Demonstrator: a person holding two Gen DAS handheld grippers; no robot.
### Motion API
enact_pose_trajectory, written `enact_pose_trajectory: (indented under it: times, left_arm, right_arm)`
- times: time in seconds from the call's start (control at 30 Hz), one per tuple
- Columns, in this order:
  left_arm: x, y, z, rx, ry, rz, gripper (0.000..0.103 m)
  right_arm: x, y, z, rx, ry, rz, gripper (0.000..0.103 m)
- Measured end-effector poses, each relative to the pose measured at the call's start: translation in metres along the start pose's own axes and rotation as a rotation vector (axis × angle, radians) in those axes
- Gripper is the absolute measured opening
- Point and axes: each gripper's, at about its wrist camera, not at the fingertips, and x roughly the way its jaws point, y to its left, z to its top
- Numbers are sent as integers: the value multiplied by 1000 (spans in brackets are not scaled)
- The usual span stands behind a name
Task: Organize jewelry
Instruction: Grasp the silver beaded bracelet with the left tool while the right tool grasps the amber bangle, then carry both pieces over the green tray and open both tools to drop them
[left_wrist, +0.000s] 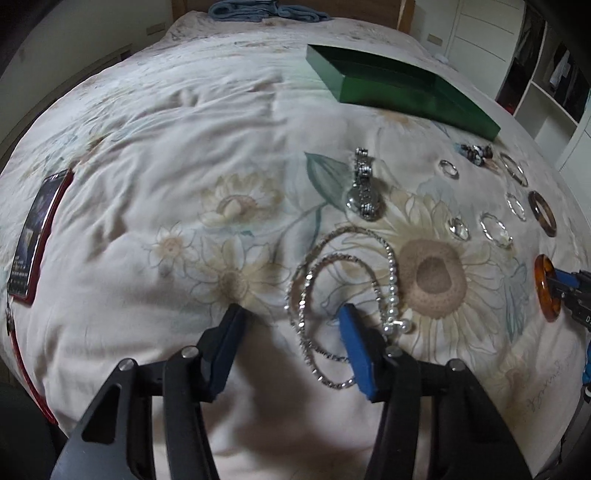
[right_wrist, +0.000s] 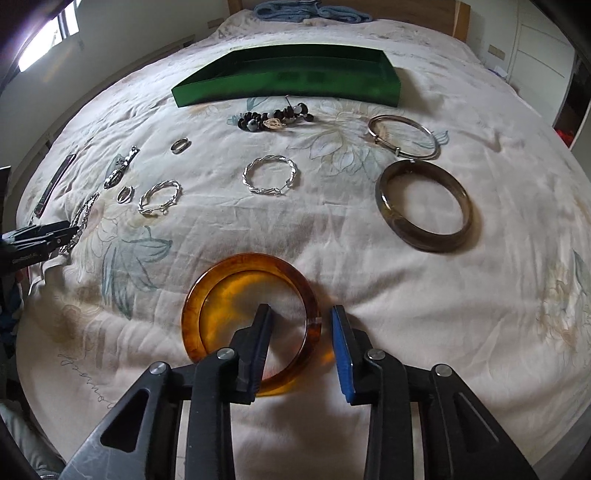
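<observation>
Jewelry lies spread on a floral bedspread. My left gripper (left_wrist: 293, 314) is open, its fingers straddling the near edge of the sparkly silver necklace loops (left_wrist: 332, 288) and a pearl strand (left_wrist: 393, 295). My right gripper (right_wrist: 301, 314) is open around the right rim of an amber bangle (right_wrist: 251, 321), one finger inside the ring, one outside; the bangle lies on the bed. It also shows in the left wrist view (left_wrist: 546, 288). A green tray (right_wrist: 288, 79) sits further back, empty as far as I can see. A silver watch (left_wrist: 364, 188) lies beyond the necklaces.
A dark brown bangle (right_wrist: 424, 206), a thin silver bangle (right_wrist: 404, 136), twisted silver bracelets (right_wrist: 271, 175), rings (right_wrist: 181, 144) and a dark beaded bracelet (right_wrist: 277, 114) lie between me and the tray. A red-edged booklet (left_wrist: 37, 236) lies at the bed's left edge.
</observation>
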Motion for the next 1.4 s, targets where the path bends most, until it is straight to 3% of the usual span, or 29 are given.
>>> enact_pose_trajectory:
  times: [0.03, 0.1, 0.2, 0.37, 0.53, 0.7, 0.8, 0.93, 1.17, 1.3, 1.4]
  left_arm:
    - [2, -2, 1, 7, 6, -5, 45]
    - [7, -6, 4, 19, 23, -38, 23]
    - [10, -14, 6, 50, 33, -64, 2]
    - [-5, -21, 7, 70, -21, -25, 2]
    - [-47, -27, 27, 71, -144, -45, 2]
    - [-78, -42, 77, 99, -239, -84, 2]
    - [-80, -57, 119, 113, -277, -107, 2]
    - [-60, -75, 175, 70, -288, -117, 2]
    - [13, -107, 285, 80, -285, -9, 2]
    - [71, -114, 318, 67, -216, 23, 2]
    - [100, -115, 320, 64, -166, 37, 2]
  right_arm:
    - [2, 0, 1, -5, 2, 5, 29]
    - [6, 1, 2, -13, 6, 17, 25]
    - [9, 1, 4, -20, 3, 43, 12]
    - [1, -2, 2, -13, -33, 74, 10]
    - [-29, 2, 16, -24, -134, 93, 10]
    - [-66, 7, 55, -53, -267, 94, 10]
    - [-82, 5, 100, -66, -342, 81, 10]
    - [-75, -7, 162, -35, -385, 57, 10]
    - [-6, -33, 248, 56, -336, 27, 10]
    - [40, -45, 277, 89, -272, -1, 10]
    - [71, -53, 282, 104, -210, -22, 10]
